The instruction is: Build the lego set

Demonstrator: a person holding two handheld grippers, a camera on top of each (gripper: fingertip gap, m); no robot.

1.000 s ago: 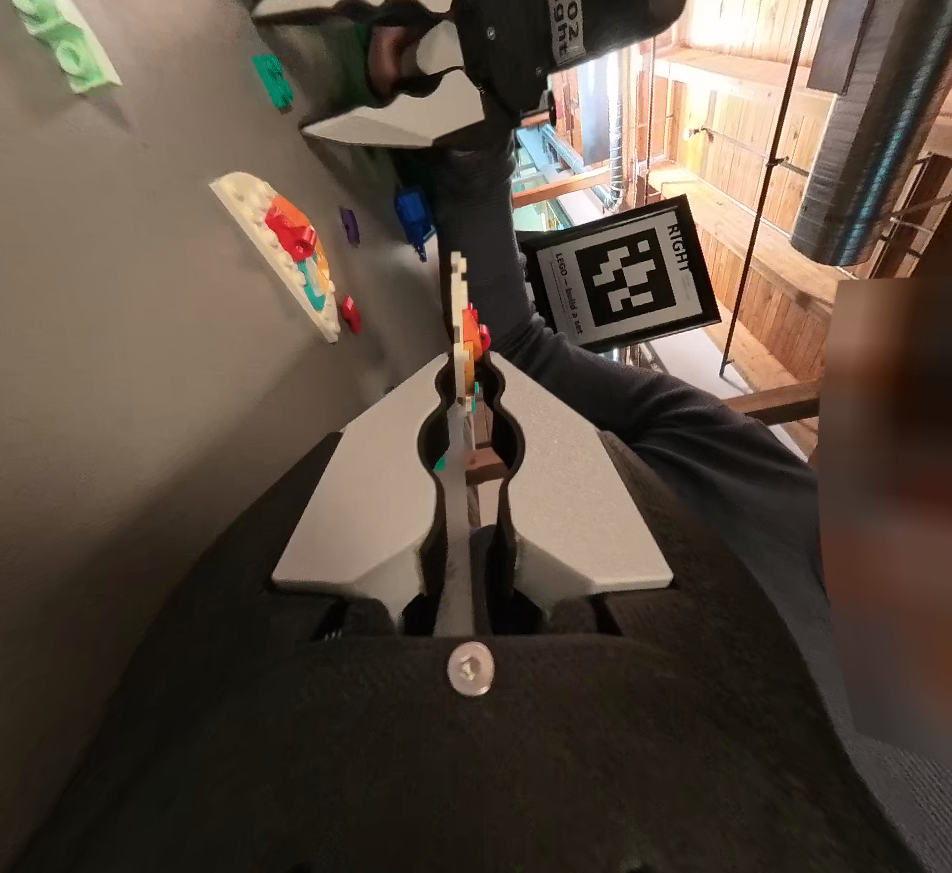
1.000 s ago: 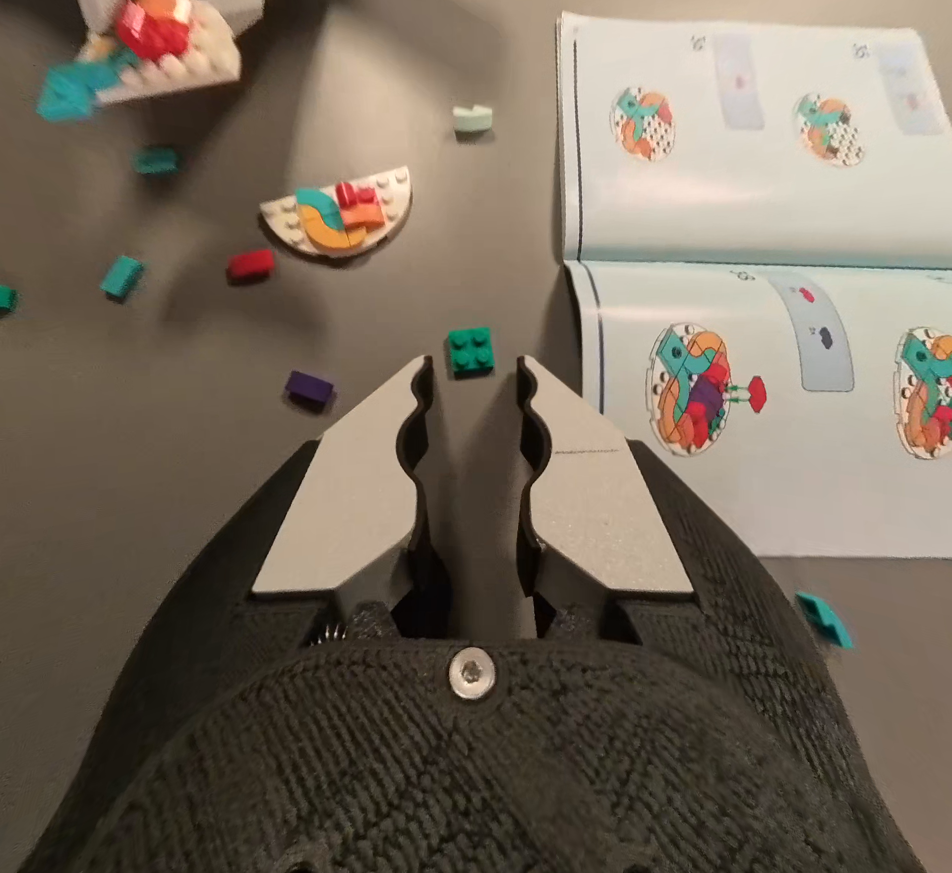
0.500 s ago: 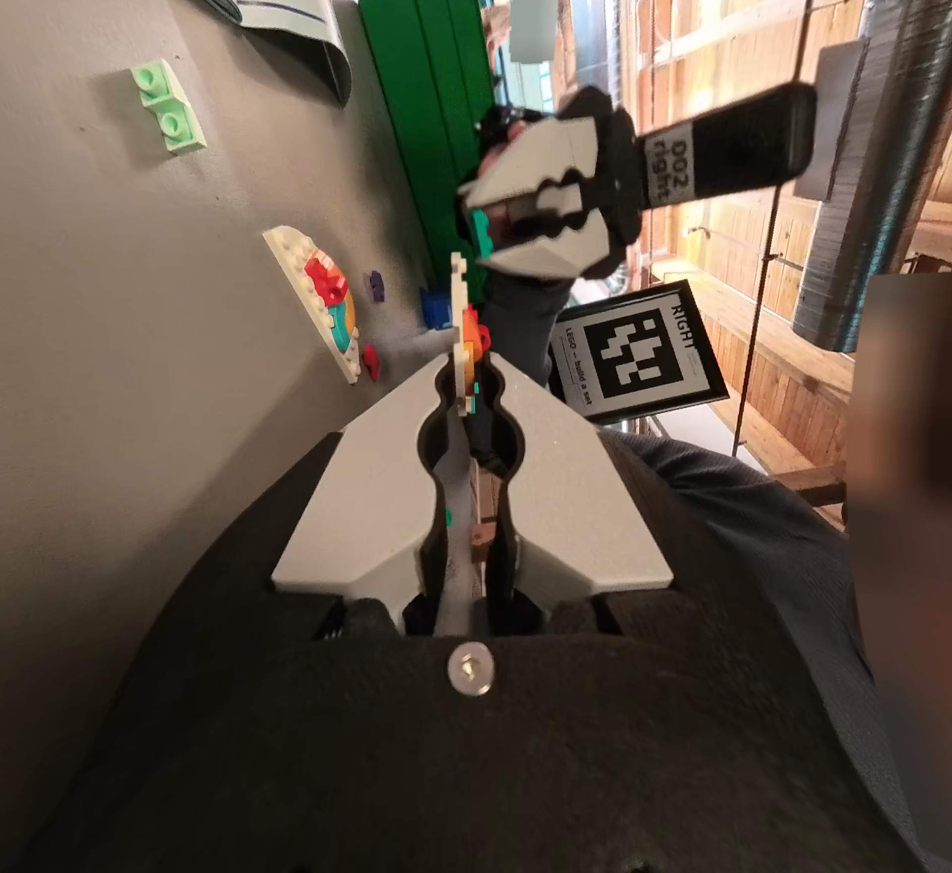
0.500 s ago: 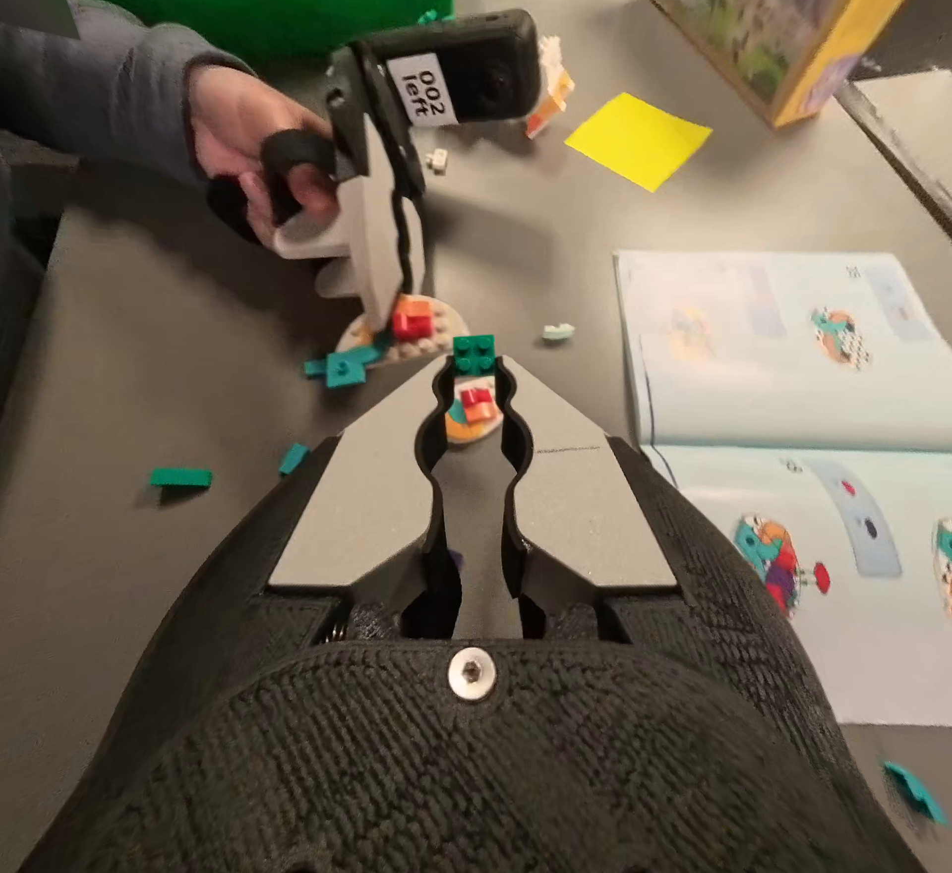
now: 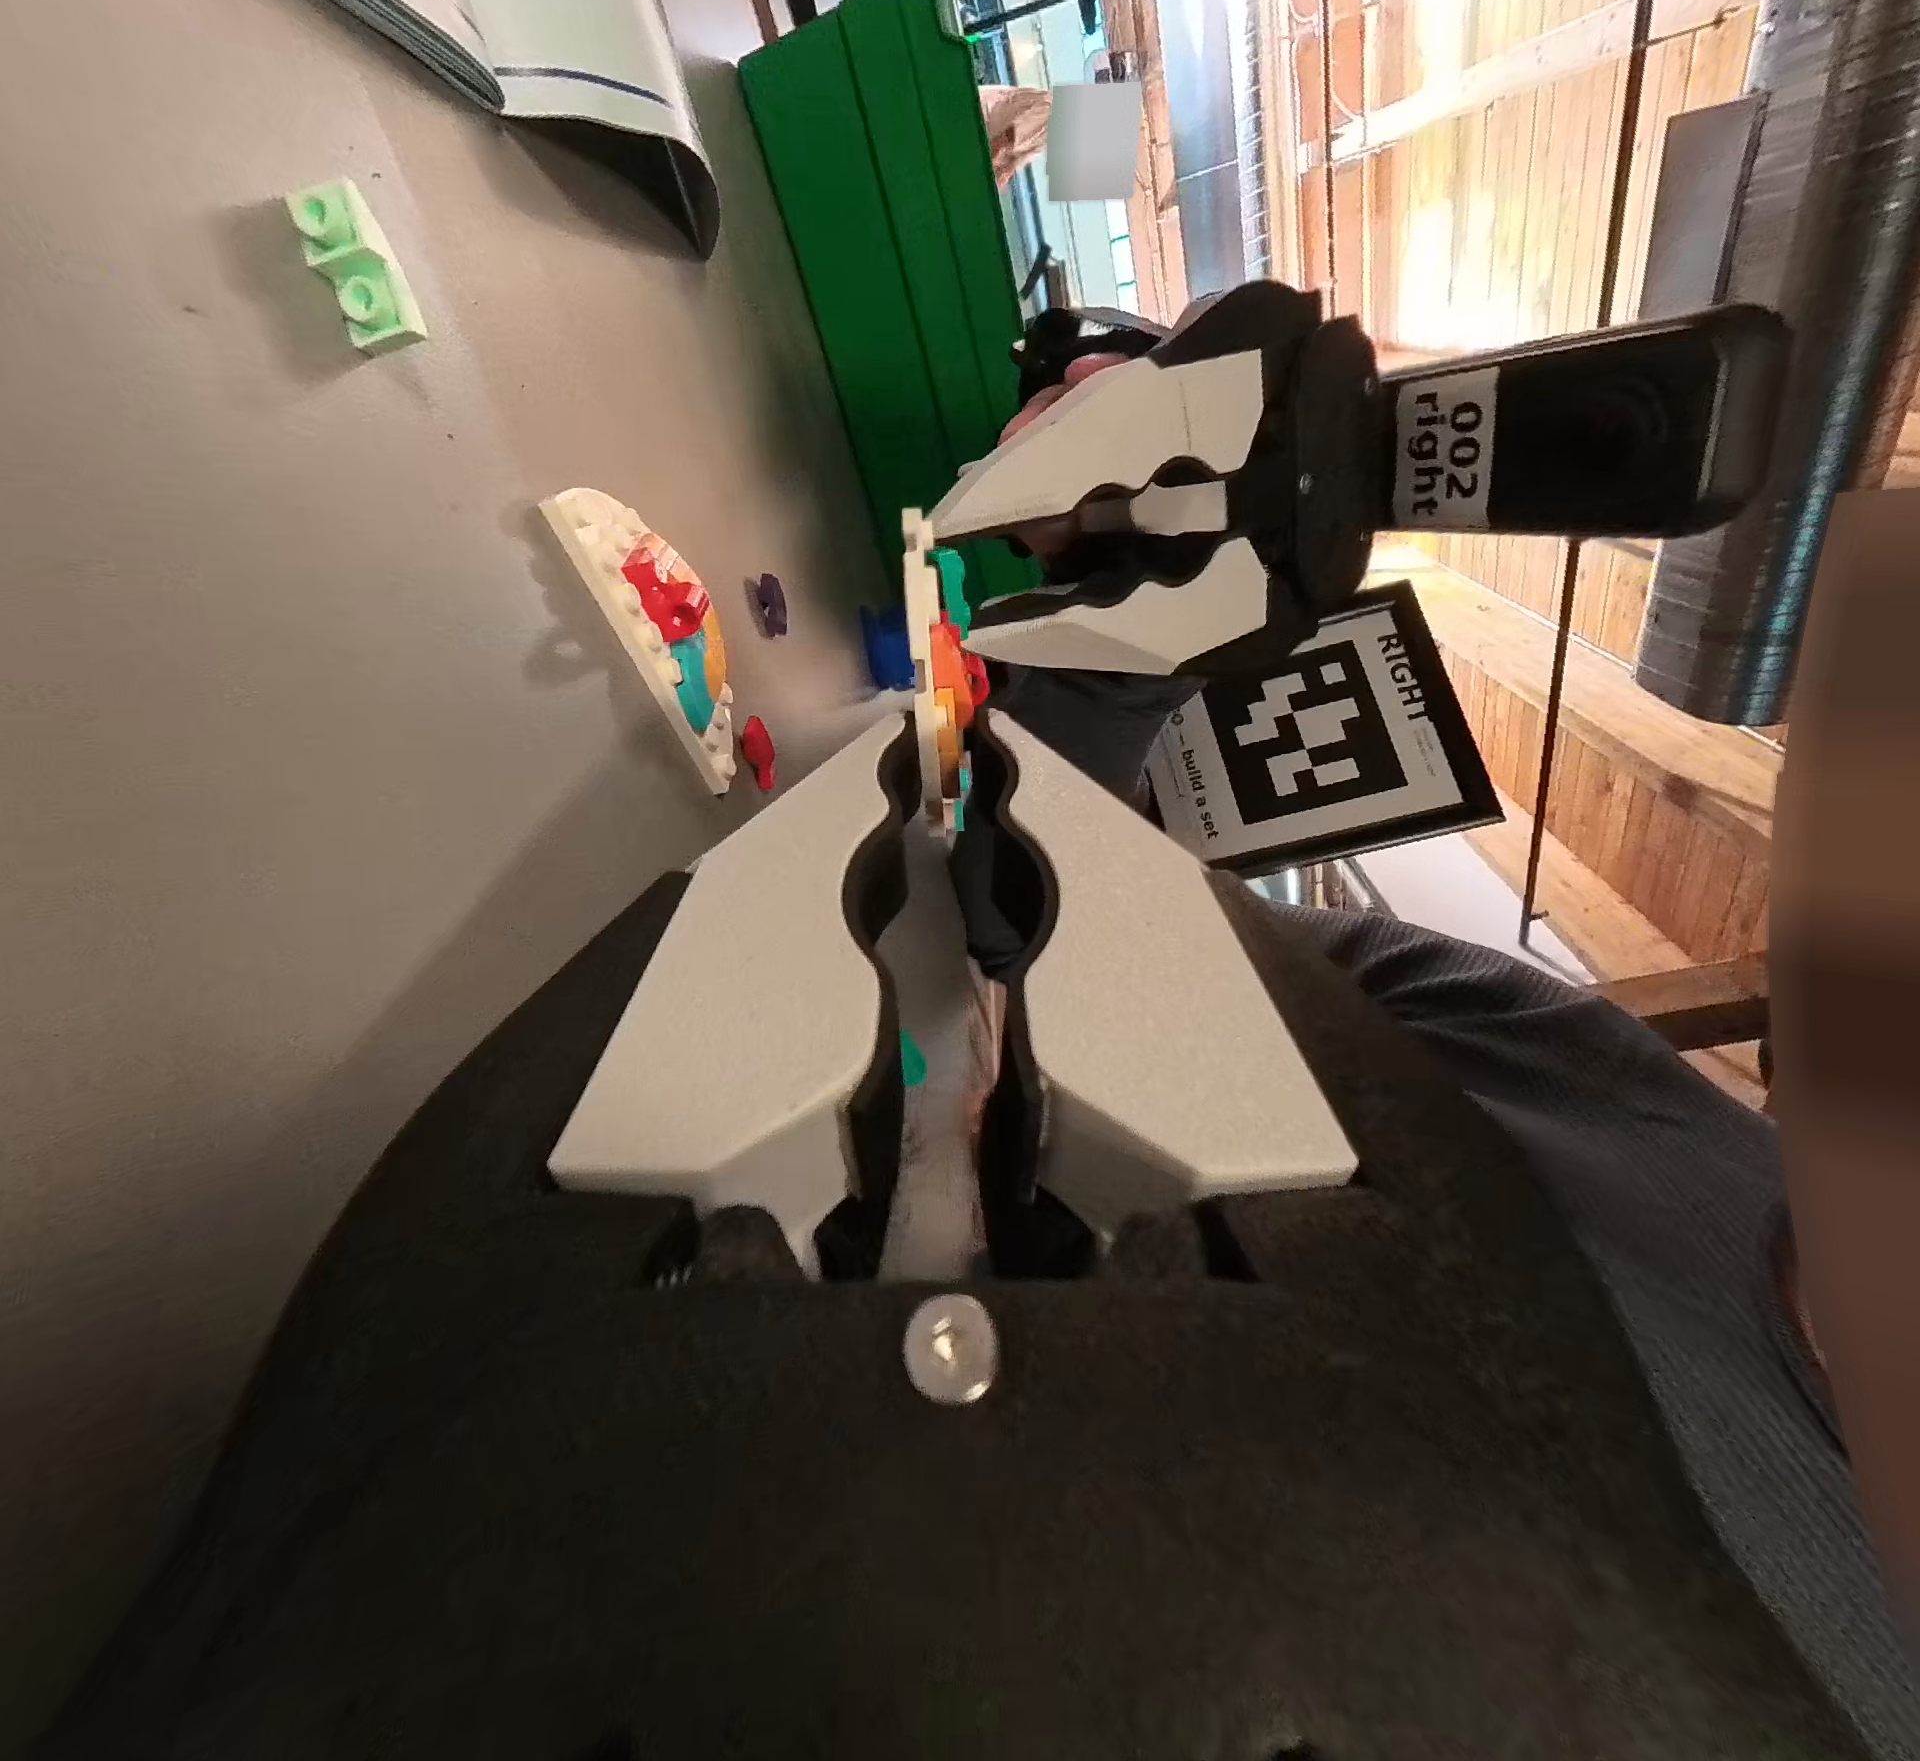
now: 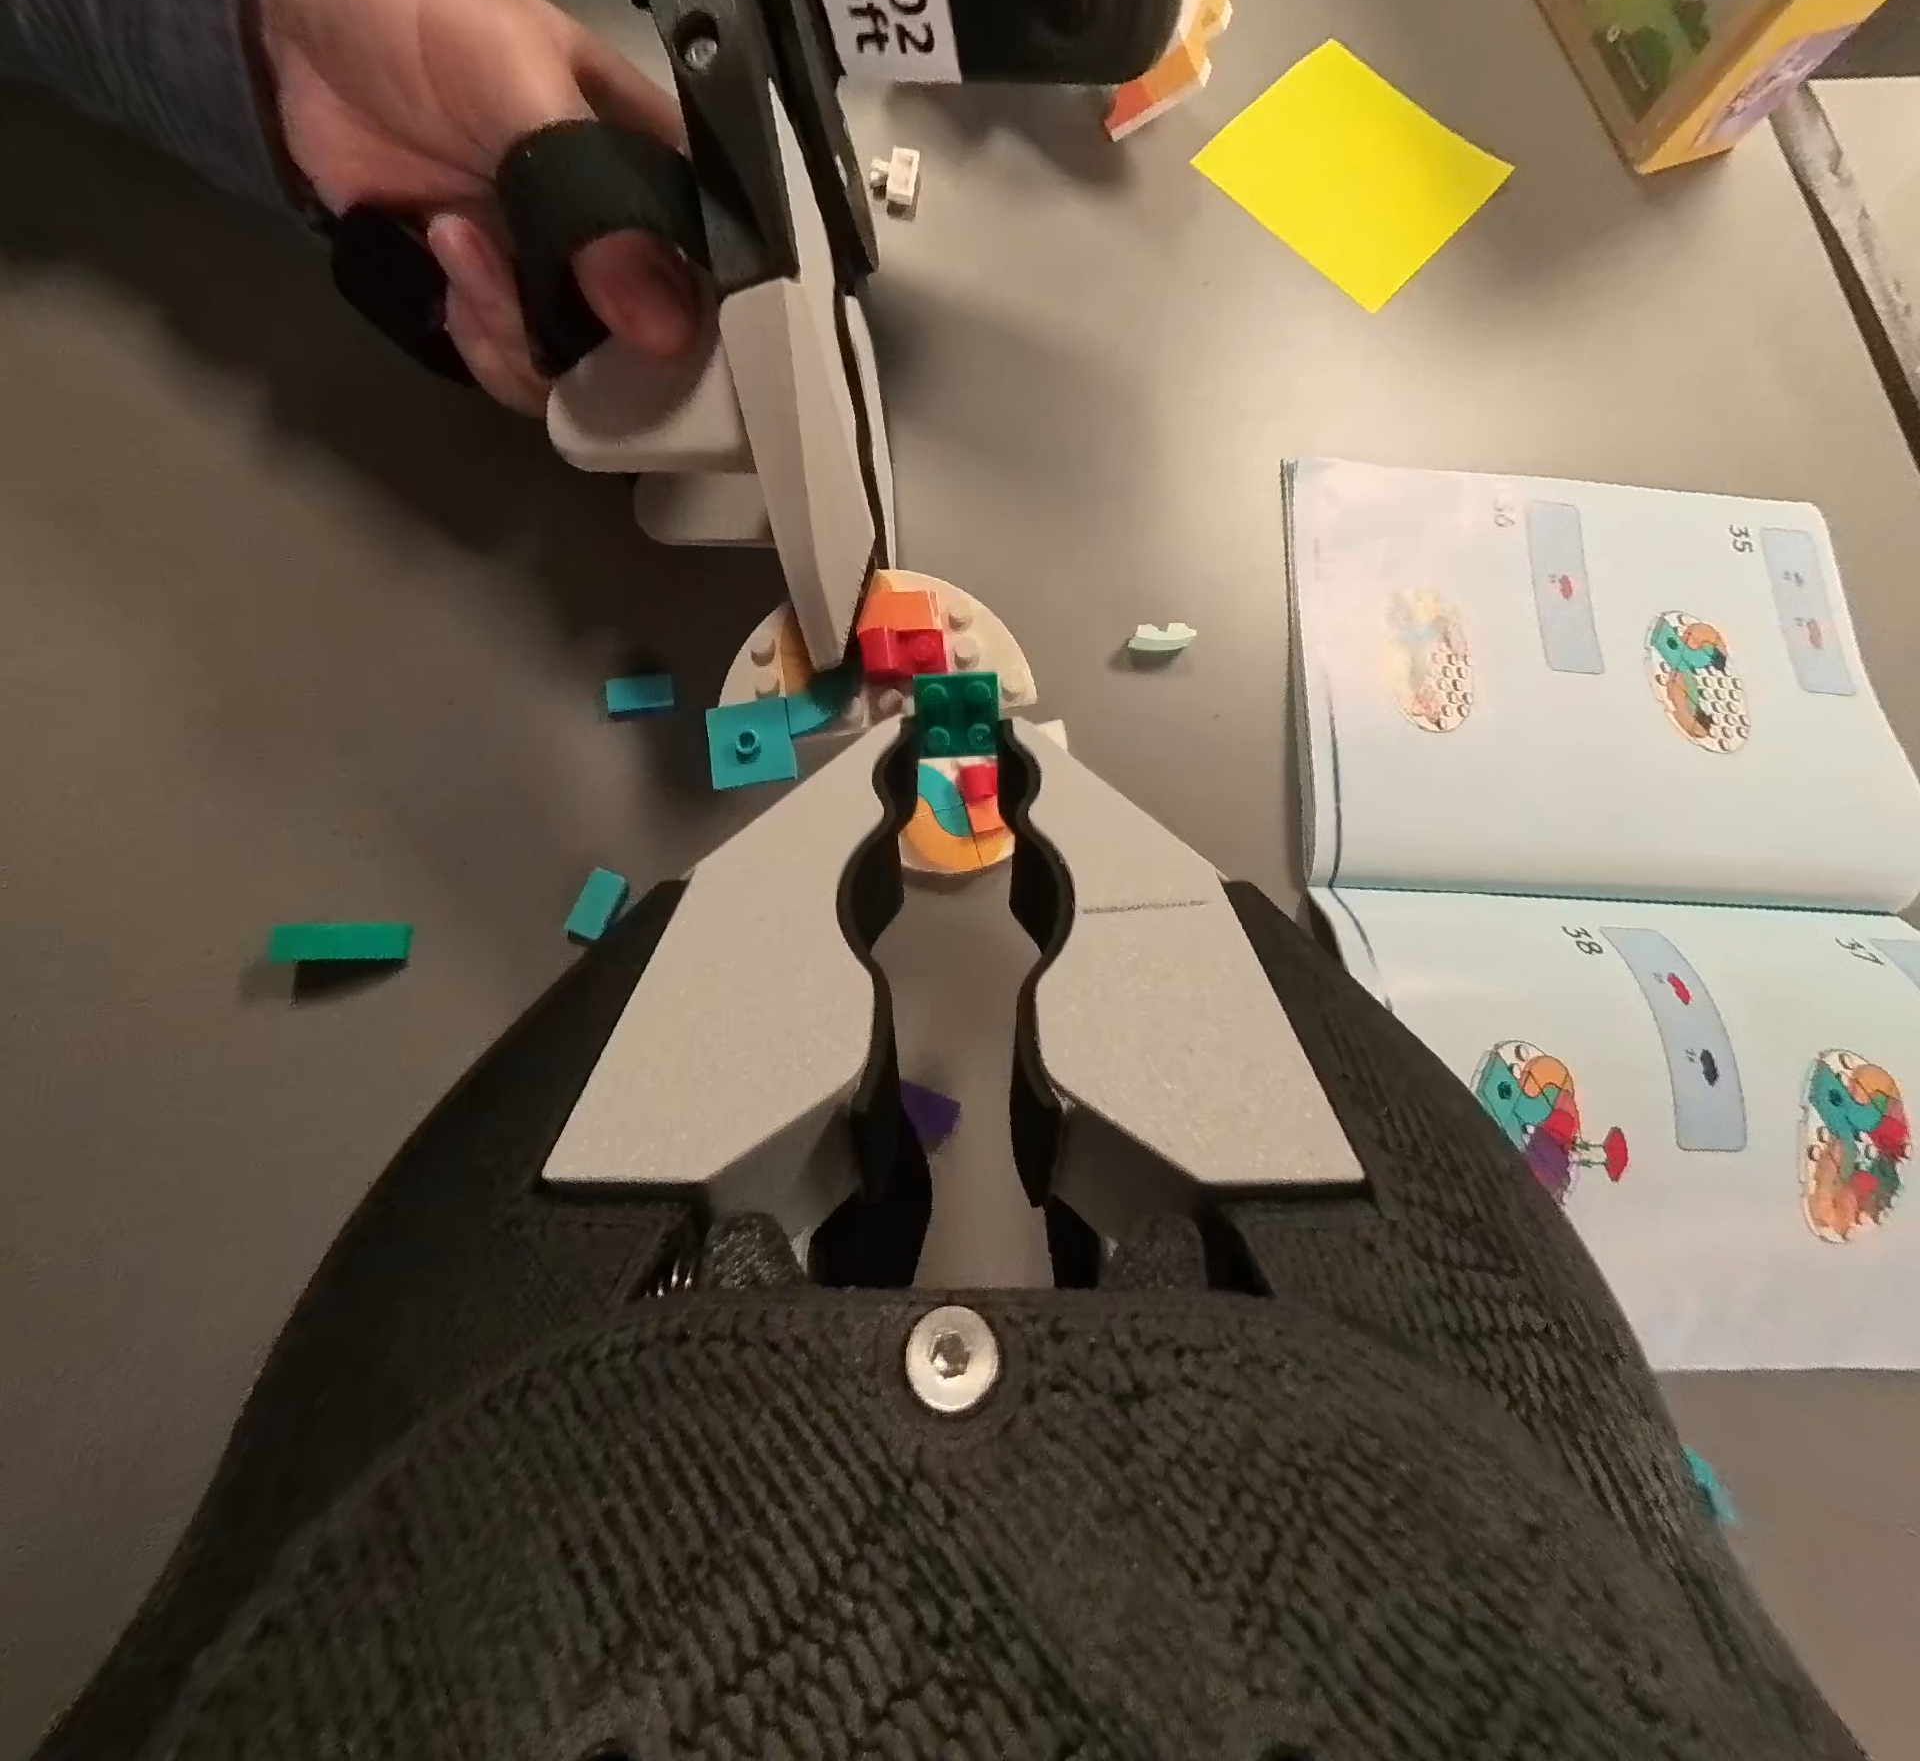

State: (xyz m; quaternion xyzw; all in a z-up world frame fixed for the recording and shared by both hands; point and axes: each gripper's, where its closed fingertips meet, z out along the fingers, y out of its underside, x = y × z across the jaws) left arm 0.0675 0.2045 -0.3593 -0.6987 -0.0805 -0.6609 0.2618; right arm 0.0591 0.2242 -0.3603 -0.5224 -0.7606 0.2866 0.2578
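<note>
The left gripper [image 5: 945, 755] fingers clamp the plate [image 6: 977, 636] on edge above the desk [image 6: 208, 672]; the right gripper [image 6: 956, 735] fingers pinch a green brick [image 6: 954, 712] against it — misaligned studs or hard pressing could twist the plate loose.

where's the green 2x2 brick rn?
Right wrist view, centre: the green 2x2 brick is pinched at the right gripper tips, at the lower edge of the half-round plate held by the left gripper.
</note>
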